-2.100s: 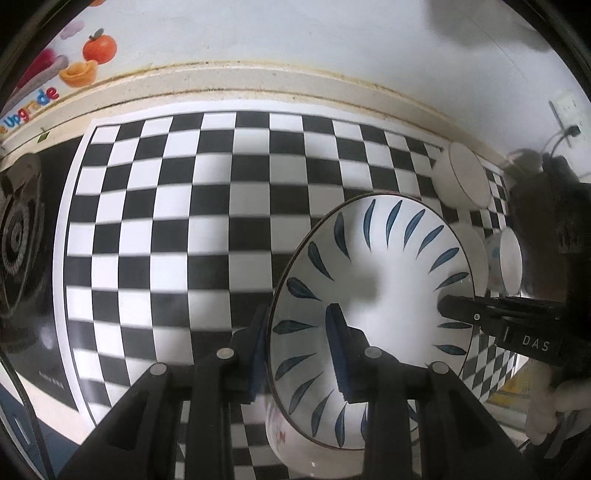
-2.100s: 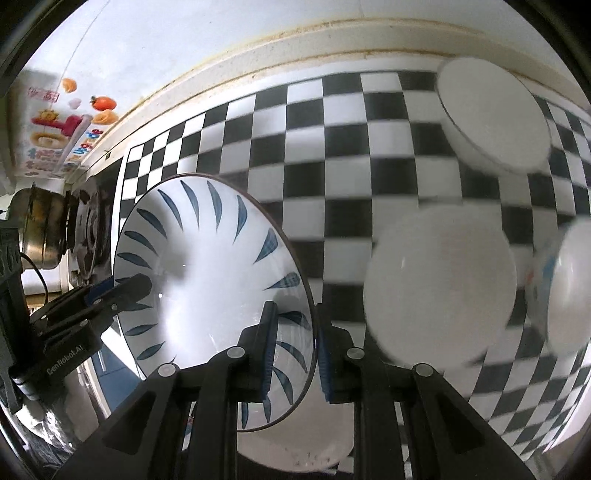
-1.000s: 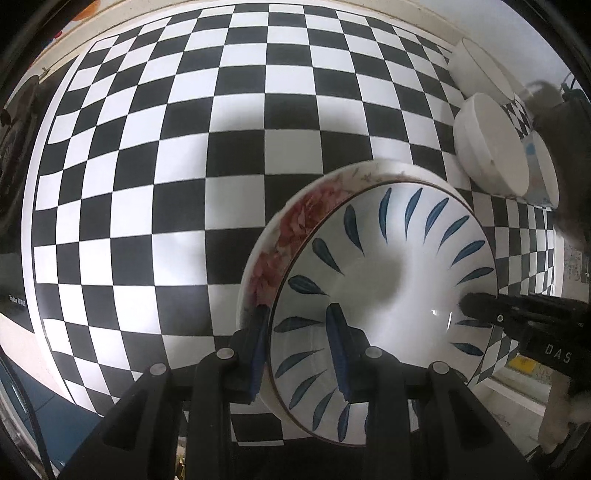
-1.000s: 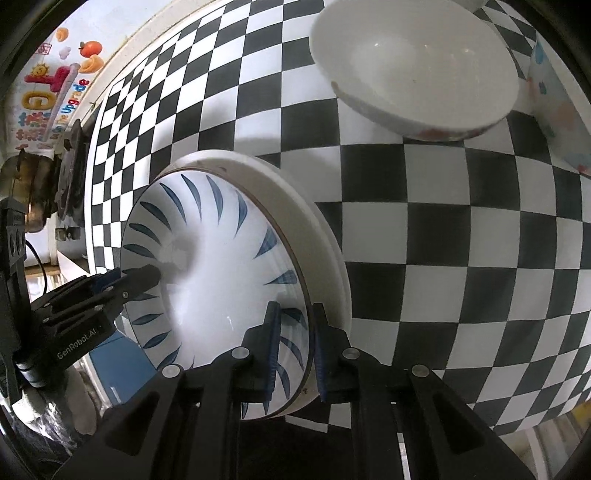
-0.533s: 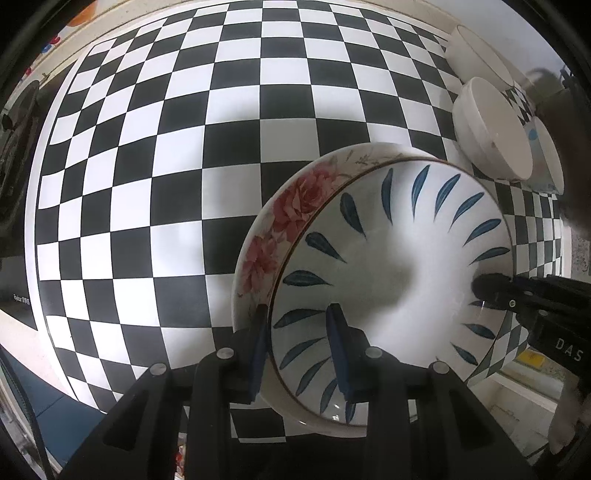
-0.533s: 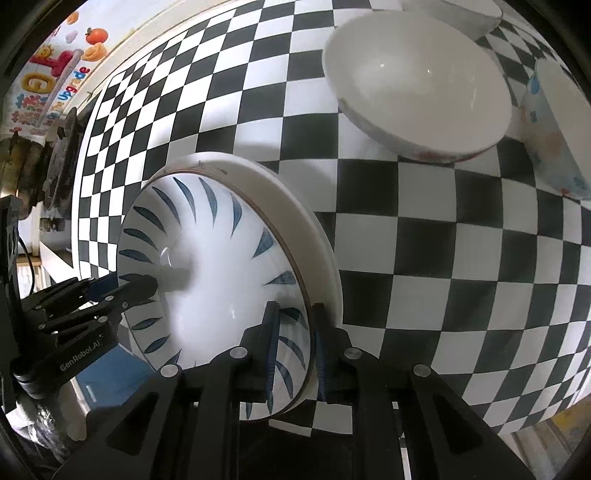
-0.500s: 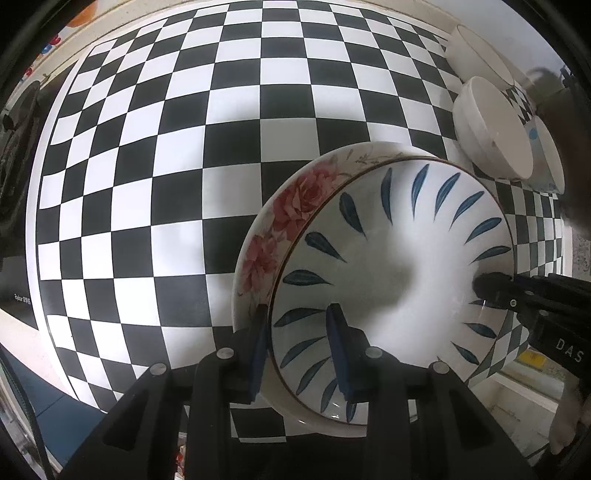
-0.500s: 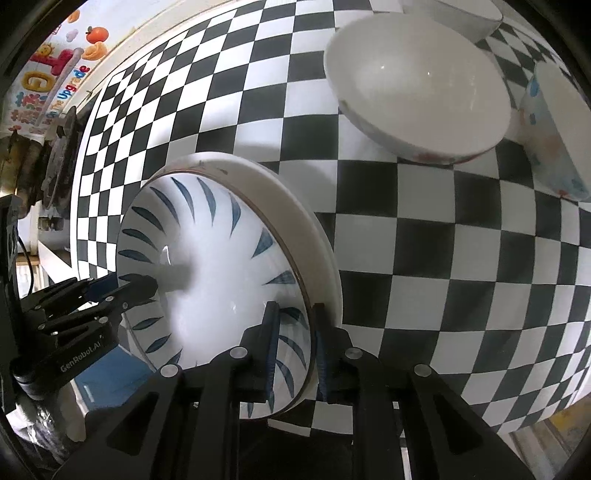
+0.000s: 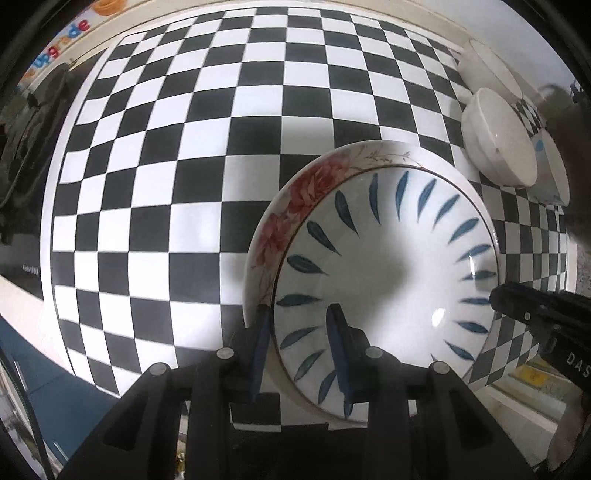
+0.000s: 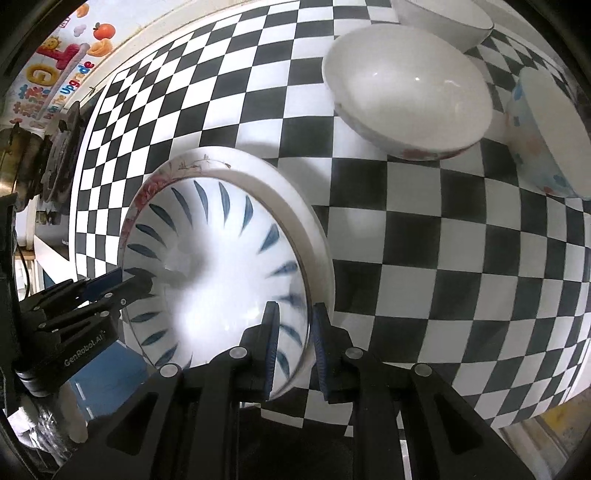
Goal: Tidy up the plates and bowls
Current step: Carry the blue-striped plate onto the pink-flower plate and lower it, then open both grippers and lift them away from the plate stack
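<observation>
I had the left gripper (image 9: 301,345) pointed down at the tabletop (image 9: 207,122), jaws narrow and closed over the near rim of the leaf-patterned plate (image 9: 384,266), 1 blue pad inside the well and 1 outside the rim. From the right wrist view the right gripper (image 10: 293,347) sat on the opposite edge of that plate (image 10: 218,280); its jaws were narrow too, straddling the rim, though I could not tell whether the pads pressed on it. Each gripper showed in the other's view: the right one at the plate's far edge (image 9: 532,310), the left one at its far edge (image 10: 110,291).

The leaf-patterned plate lay nested in the rose-rimmed plate (image 9: 291,199), whose wider lip stuck out around it on 1 side. In the right wrist view that lip (image 10: 295,206) showed as a plain white band. Both sat on the black-and-white checkered tabletop, towards its near edge.

Further out, 3 bowls stood grouped at the far right of the checkered surface: a white bowl (image 10: 406,88) with a reddish print low on its wall, a bowl with blue and pink spots (image 10: 546,129) just beside it, and a 3rd bowl (image 10: 443,18) behind, partly cut off by the frame edge. A stove burner (image 10: 59,155) sat off the left side of the tabletop, with a colourful sticker (image 10: 55,66) on the wall above it.
</observation>
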{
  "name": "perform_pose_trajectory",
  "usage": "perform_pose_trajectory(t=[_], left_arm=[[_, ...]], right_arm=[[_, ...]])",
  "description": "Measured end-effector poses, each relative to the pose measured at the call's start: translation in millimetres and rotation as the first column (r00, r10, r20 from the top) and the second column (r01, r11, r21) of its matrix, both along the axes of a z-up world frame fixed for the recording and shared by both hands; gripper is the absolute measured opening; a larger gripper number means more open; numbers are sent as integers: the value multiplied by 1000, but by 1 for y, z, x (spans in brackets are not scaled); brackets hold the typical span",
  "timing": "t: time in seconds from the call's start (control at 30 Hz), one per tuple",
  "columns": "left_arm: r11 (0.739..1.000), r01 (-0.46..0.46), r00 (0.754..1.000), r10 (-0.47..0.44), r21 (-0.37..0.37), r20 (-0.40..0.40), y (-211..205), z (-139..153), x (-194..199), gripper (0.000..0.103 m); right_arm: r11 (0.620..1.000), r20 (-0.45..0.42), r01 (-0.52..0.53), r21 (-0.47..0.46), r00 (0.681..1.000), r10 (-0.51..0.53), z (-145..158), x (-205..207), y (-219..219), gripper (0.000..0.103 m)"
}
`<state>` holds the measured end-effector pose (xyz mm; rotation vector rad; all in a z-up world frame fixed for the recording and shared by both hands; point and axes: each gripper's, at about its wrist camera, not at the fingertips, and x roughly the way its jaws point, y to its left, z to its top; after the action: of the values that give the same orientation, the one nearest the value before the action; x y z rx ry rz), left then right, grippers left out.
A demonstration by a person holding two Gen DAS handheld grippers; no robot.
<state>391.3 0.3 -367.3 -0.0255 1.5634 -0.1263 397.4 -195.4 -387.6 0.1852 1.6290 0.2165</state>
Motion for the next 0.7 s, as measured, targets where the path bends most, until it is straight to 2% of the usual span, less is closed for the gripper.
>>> perform_pose_trajectory(t=[0.17, 0.27, 0.37, 0.53, 0.7], left_arm=[[1000, -26, 998, 25, 15, 56, -3, 24, -24, 29], [999, -28, 994, 26, 18, 110, -7, 50, -40, 29], [1000, -27, 987, 25, 10, 156, -6, 74, -54, 29], [1000, -24, 973, 21, 8, 229, 0, 115, -74, 29], [1000, -16, 965, 20, -20, 260, 6, 148, -86, 29]], right_arm=[[999, 56, -19, -42, 998, 22, 25, -16, 6, 21], [998, 100, -20, -56, 995, 26, 47, -29, 11, 21], [997, 137, -3, -80, 991, 14, 68, -44, 12, 25], [998, 179, 10, -69, 984, 3, 99, -71, 9, 29], [998, 232, 14, -67, 973, 2, 142, -97, 11, 29]])
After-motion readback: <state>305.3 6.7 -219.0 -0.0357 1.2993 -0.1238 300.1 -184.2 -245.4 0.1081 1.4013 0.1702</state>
